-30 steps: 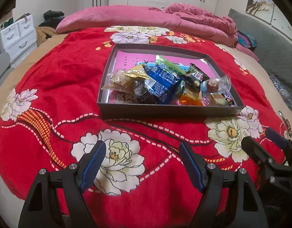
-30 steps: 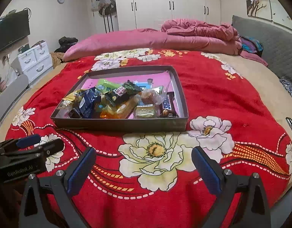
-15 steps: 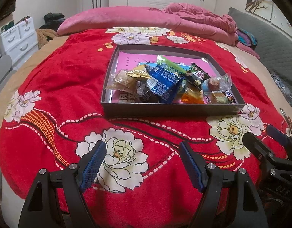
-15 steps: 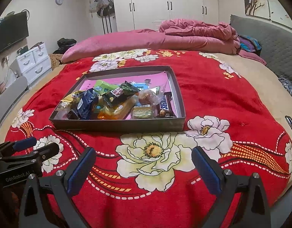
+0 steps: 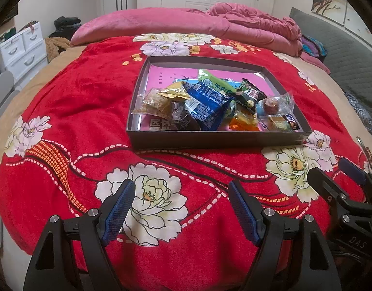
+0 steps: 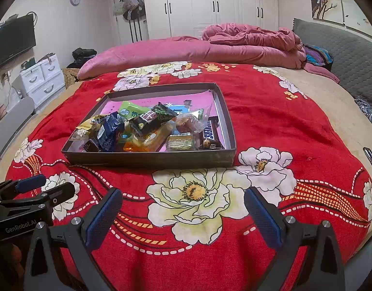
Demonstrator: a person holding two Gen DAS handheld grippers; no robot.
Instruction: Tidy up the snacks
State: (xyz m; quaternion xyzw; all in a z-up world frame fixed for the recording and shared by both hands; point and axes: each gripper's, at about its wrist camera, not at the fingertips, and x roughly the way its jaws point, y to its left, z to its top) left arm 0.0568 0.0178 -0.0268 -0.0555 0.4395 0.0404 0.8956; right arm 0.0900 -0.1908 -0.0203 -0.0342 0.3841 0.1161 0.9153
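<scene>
Light, crinkly foil snack packets (image 5: 205,104) heaped in the shallow grey cardboard tray (image 5: 217,140); pinch a sealed edge. Both hand-held grippers, left (image 5: 181,208) and right (image 6: 183,215), gape empty.

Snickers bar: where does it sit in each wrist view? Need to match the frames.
Left wrist: Snickers bar barely shows, tucked in the tray's near right corner behind a clear-wrapped snack.
Right wrist: Snickers bar lies along the tray's right wall, logo readable, near the front.
Shared landmark: the blue snack packet, mid-pile in the left view, left of the pile in the right view.
</scene>
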